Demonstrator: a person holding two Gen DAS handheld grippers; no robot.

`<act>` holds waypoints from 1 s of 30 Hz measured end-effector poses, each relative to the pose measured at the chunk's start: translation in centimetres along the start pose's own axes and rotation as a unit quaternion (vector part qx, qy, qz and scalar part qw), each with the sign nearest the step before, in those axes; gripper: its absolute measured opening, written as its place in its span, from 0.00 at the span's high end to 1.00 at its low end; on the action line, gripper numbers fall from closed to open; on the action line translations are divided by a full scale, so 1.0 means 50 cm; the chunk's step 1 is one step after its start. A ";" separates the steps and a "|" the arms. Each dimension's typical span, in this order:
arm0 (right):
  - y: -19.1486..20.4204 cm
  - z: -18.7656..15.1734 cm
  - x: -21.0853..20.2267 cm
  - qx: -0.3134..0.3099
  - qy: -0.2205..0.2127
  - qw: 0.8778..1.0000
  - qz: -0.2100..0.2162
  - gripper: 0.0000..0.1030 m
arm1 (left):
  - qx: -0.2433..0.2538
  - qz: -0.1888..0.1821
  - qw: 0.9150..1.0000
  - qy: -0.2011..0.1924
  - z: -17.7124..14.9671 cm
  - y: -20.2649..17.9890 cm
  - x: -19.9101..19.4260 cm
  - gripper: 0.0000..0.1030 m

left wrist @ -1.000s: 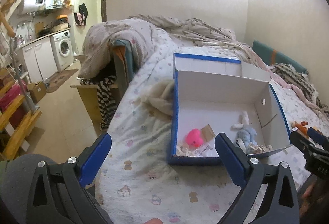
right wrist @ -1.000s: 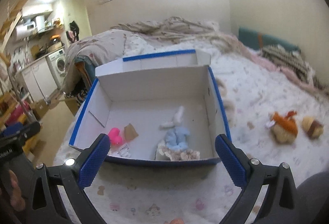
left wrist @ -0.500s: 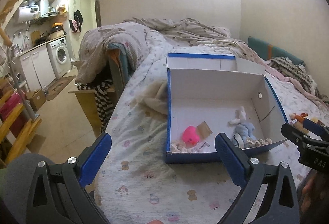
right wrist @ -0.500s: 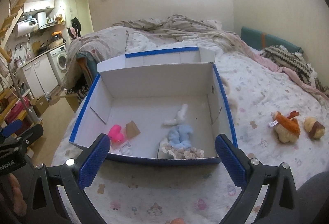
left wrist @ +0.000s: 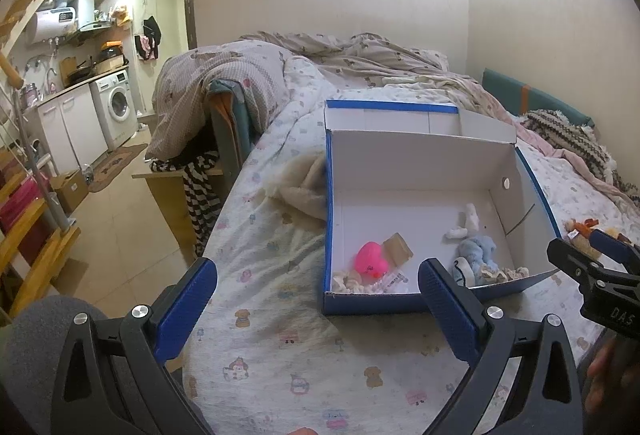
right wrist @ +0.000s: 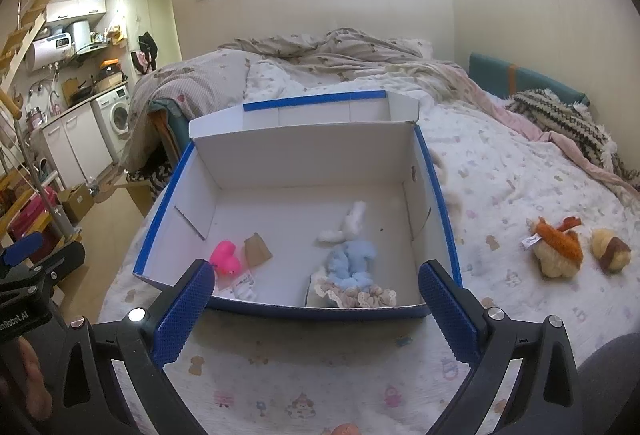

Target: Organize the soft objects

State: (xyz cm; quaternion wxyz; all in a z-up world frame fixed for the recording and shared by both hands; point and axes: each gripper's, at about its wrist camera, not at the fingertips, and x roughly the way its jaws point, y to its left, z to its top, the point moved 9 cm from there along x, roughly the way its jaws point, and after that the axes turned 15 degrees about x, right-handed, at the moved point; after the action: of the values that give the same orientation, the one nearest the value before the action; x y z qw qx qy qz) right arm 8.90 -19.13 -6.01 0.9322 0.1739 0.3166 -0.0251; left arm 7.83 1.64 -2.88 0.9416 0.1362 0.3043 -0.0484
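A white cardboard box with blue edges (right wrist: 304, 151) (left wrist: 420, 155) lies open on the bed. Inside it are a pink plush heart (right wrist: 227, 263) (left wrist: 371, 262), a small brown piece (right wrist: 257, 255), and a light-blue and white plush rabbit (right wrist: 352, 259) (left wrist: 476, 251). Two plush toys lie on the bed right of the box: an orange and cream one (right wrist: 558, 249) and a tan and brown one (right wrist: 610, 249). My left gripper (left wrist: 318, 309) is open and empty before the box. My right gripper (right wrist: 316, 309) is open and empty, facing the box's near wall.
A rumpled quilt (right wrist: 320, 51) covers the bed's far end. A striped knit blanket (right wrist: 560, 119) lies at the right by a teal headboard (right wrist: 528, 79). A cream fleece cloth (left wrist: 300, 187) lies left of the box. The bed's left edge drops to the floor (left wrist: 120, 219).
Both grippers have drawn back slightly and shifted, so the box sits a little farther away and more centred. Nothing was grasped or released.
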 end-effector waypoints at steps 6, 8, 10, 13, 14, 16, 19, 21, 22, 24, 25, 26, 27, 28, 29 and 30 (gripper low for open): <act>0.001 0.001 -0.001 0.000 -0.001 1.000 0.000 0.00 | 0.000 0.000 1.000 0.001 -0.001 0.001 0.000 0.02; 0.001 0.001 0.000 0.000 -0.001 1.000 0.000 0.00 | 0.000 0.000 1.000 0.001 -0.002 0.001 0.000 0.02; 0.001 0.001 0.000 0.000 -0.001 1.000 0.000 0.00 | 0.001 -0.001 1.000 0.002 -0.002 0.001 0.000 0.02; 0.000 0.001 0.000 -0.001 0.000 1.000 0.000 0.00 | 0.002 -0.001 1.000 0.004 -0.006 0.000 0.004 0.02; 0.000 0.001 -0.001 -0.001 -0.001 1.000 0.001 0.00 | 0.002 -0.001 1.000 0.004 -0.006 -0.001 0.004 0.02; 0.001 0.001 0.000 0.000 -0.001 1.000 0.001 0.00 | 0.002 -0.001 1.000 0.004 -0.006 -0.001 0.004 0.02; 0.001 0.002 0.000 -0.001 -0.001 1.000 0.000 0.00 | 0.001 -0.001 1.000 0.004 -0.007 -0.001 0.005 0.02; 0.000 0.002 0.000 -0.001 0.000 1.000 0.000 0.00 | 0.000 -0.002 1.000 0.004 -0.008 -0.001 0.005 0.02; 0.000 0.002 0.000 -0.001 0.000 1.000 0.000 0.00 | 0.001 -0.002 1.000 0.005 -0.009 -0.002 0.006 0.02; -0.001 0.002 0.001 0.000 0.001 1.000 -0.001 0.00 | 0.001 -0.003 1.000 0.005 -0.010 -0.002 0.006 0.02; -0.002 0.002 0.001 0.000 0.002 1.000 -0.001 0.00 | 0.001 -0.003 1.000 0.005 -0.010 -0.003 0.007 0.02; -0.002 0.002 0.001 0.000 0.001 1.000 -0.001 0.00 | 0.001 -0.003 1.000 0.006 -0.013 -0.003 0.008 0.02; -0.002 0.002 0.001 0.000 0.001 1.000 -0.001 0.00 | 0.001 -0.003 1.000 0.006 -0.015 -0.004 0.009 0.02; -0.002 0.002 0.001 0.000 0.001 1.000 -0.001 0.00 | 0.001 -0.004 1.000 0.006 -0.014 -0.003 0.011 0.02; -0.002 0.002 0.002 -0.001 0.001 1.000 -0.001 0.00 | 0.000 -0.004 1.000 0.006 -0.016 -0.003 0.011 0.02; -0.002 0.002 0.002 -0.001 0.001 1.000 -0.001 0.00 | 0.000 -0.004 1.000 0.007 -0.017 -0.003 0.011 0.02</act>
State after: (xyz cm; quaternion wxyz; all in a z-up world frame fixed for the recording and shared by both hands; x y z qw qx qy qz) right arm 9.01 -19.24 -6.00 0.9318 0.1729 0.3181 -0.0256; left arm 7.79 1.71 -3.90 0.9393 0.1356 0.3110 -0.0517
